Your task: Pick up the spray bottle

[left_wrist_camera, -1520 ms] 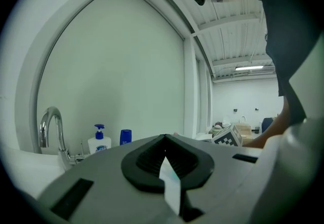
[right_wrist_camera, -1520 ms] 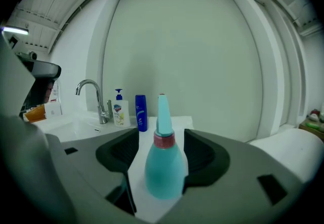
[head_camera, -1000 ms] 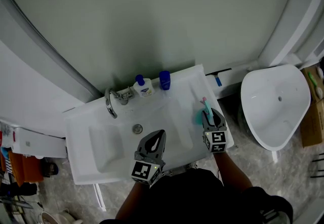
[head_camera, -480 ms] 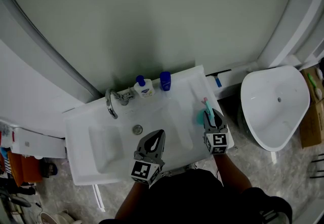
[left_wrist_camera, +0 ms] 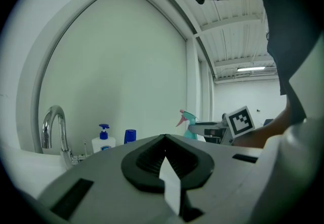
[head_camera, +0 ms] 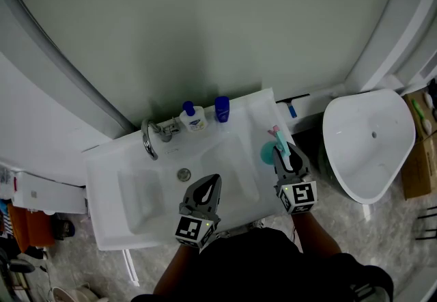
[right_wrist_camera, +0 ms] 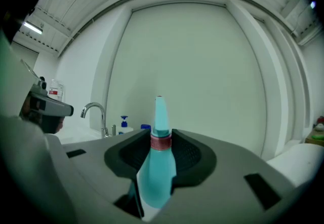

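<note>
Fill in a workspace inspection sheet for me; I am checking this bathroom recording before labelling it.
Surface: white ceramic washbasin, bowl bare around the drain.
Job's things: teal plastic spray bottle with pink trigger, upright in the right gripper.
Clutter: chrome tap, white pump soap bottle and blue cylindrical container along the back edge.
Grippers: right gripper shut on the bottle; left gripper shut, empty.
Cables: nothing seen.
Surroundings: white ceramic floor-standing bowl and cardboard box on the right.
</note>
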The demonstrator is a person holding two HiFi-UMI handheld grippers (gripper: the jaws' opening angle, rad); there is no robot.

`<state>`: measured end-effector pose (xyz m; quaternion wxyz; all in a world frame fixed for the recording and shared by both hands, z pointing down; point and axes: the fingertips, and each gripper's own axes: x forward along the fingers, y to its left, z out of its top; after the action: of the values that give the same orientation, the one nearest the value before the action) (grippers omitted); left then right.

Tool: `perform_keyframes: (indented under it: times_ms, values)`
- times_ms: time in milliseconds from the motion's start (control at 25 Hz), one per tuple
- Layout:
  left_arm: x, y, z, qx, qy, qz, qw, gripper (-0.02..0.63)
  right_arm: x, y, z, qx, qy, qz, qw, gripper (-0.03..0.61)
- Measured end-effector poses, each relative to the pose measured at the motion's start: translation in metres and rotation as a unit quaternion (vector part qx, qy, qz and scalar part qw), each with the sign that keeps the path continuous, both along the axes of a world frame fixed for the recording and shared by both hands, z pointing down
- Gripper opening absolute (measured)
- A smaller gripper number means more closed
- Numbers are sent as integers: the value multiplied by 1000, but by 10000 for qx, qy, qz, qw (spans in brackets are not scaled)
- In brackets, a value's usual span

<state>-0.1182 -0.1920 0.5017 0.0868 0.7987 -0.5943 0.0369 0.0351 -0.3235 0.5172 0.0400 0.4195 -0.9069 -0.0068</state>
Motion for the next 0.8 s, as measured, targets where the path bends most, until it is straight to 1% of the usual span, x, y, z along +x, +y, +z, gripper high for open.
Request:
perform_keyframes:
  times_ms: [160, 400, 520, 600, 720, 800]
  values:
    - [2, 0, 0, 31, 35, 46, 10000, -3, -10, 13, -38, 325, -83, -244, 9991, 130]
    - [2, 0, -8, 266, 91, 83, 9996, -3, -25, 31, -95, 618, -365, -431, 9965, 130]
    - [-2, 1, -9, 172, 83, 49, 9998, -3, -29, 37, -117, 859, -331, -531, 9943, 130]
    - [-4, 2, -11, 126, 61, 31, 9999, -3, -32, 42, -134, 968, -473, -585, 9925, 130]
    - [-5, 3, -16, 174, 47, 8, 9998, -3, -31, 49, -155, 1265, -555, -634, 9884, 130]
    - [-7, 3, -17, 249, 57, -19, 9997, -3, -32, 54, -167, 1336, -703, -655, 9864, 130]
